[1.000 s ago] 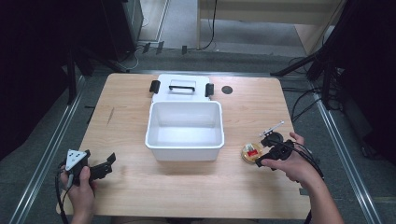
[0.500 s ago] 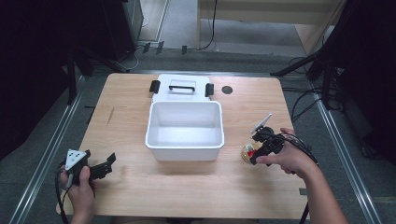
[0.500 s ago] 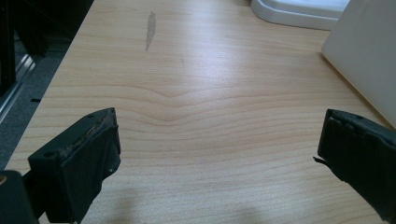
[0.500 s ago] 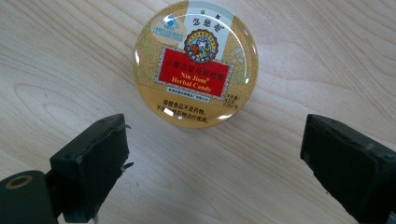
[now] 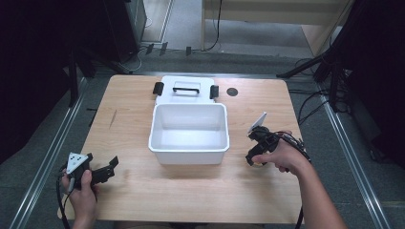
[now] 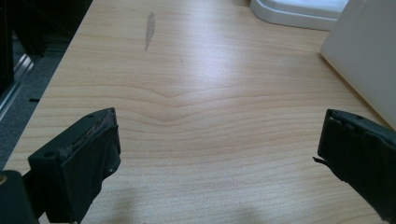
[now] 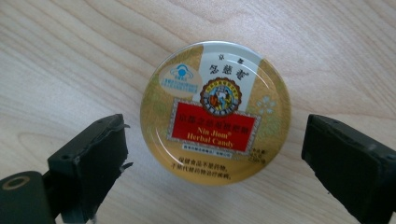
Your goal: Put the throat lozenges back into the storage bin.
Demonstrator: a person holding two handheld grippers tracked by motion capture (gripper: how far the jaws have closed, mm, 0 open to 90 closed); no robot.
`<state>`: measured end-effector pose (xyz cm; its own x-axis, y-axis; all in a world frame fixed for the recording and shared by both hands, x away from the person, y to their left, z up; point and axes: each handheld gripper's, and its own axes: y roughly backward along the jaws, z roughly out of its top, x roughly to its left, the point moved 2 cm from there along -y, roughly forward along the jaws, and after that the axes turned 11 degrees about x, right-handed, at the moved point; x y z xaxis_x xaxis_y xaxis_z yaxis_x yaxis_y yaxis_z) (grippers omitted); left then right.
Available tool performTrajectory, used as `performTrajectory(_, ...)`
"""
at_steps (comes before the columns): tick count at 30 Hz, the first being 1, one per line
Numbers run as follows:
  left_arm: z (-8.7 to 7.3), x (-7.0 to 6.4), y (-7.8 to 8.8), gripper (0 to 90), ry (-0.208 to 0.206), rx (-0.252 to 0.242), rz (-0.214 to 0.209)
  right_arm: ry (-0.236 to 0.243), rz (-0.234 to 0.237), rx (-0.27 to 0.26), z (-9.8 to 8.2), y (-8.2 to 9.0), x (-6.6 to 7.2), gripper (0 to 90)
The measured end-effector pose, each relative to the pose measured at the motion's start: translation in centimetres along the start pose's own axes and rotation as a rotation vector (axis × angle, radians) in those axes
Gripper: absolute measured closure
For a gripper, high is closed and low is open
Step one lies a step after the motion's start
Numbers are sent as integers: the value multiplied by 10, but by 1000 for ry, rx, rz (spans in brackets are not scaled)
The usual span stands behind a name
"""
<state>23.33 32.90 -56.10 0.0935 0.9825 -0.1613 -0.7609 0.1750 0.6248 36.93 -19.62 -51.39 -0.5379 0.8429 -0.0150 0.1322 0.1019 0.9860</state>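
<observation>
A round gold candy tin [image 7: 215, 112] with a red label lies flat on the wooden table [image 5: 191, 191], right of the white bin [image 5: 188, 132]. My right gripper [image 7: 215, 161] points straight down over the tin, open, one jaw on each side of it and not touching. In the high view the right gripper [image 5: 253, 155] and hand cover most of the tin. My left gripper [image 5: 109, 168] rests open near the table's front left corner, nothing between its fingers [image 6: 84, 158].
The empty white bin sits mid-table, with its lid [image 5: 185, 89] lying flat behind it. A small dark round mark [image 5: 232, 91] is at the back right. A grey smear [image 6: 149, 29] marks the wood ahead of the left gripper. Cables trail off the right side.
The right hand has moved left and tipped downward, bringing the right gripper down over the tin until its jaws straddle it. The left gripper has stayed still.
</observation>
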Motion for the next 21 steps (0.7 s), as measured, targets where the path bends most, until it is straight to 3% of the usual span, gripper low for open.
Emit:
performTrajectory(5,0,0,0,0,-1,1,0,0,3,20,5,-7,5,108)
performTrajectory(8,0,0,0,0,-2,1,-1,0,-16,28,7,-9,6,196)
performTrajectory(14,0,0,0,0,0,2,-1,26,-2,34,5,-8,6,203)
performTrajectory(21,0,0,0,0,2,2,-4,36,-3,2,3,8,4,204)
